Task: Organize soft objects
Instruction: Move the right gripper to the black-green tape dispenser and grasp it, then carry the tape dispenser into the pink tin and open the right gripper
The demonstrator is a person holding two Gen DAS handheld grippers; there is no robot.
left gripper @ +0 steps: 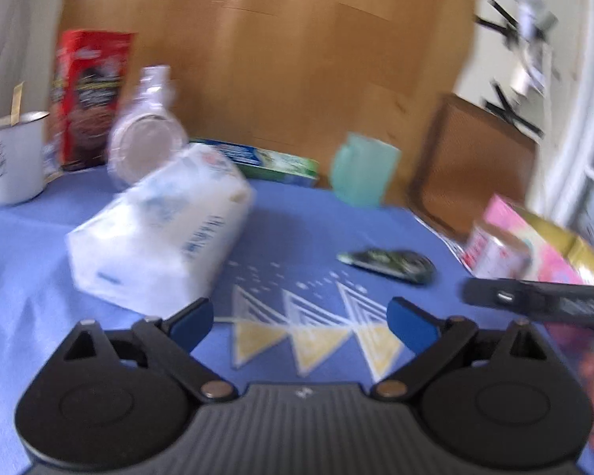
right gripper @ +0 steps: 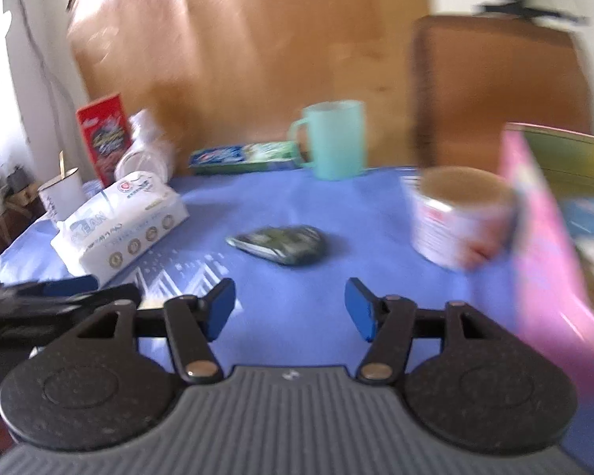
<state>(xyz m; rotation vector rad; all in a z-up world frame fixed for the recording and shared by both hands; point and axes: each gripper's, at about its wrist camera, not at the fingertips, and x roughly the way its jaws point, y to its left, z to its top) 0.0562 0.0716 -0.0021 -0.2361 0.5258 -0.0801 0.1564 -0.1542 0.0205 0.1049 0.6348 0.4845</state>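
Observation:
A white soft tissue pack (left gripper: 158, 229) lies on the blue tablecloth (left gripper: 297, 237), just ahead and left of my open, empty left gripper (left gripper: 301, 320). It also shows at the left in the right wrist view (right gripper: 122, 225). A small dark green soft pouch (left gripper: 388, 262) lies to the right of it; in the right wrist view the pouch (right gripper: 281, 244) lies a short way ahead of my open, empty right gripper (right gripper: 290, 308). Both views are blurred.
At the table's back stand a red box (left gripper: 89, 99), a white mug (left gripper: 14, 156), a clear plastic bottle (left gripper: 146, 138), a flat blue-green box (left gripper: 265, 160) and a teal cup (left gripper: 362, 168). A red-white can (right gripper: 459, 217) and a pink box (right gripper: 550, 237) stand at the right.

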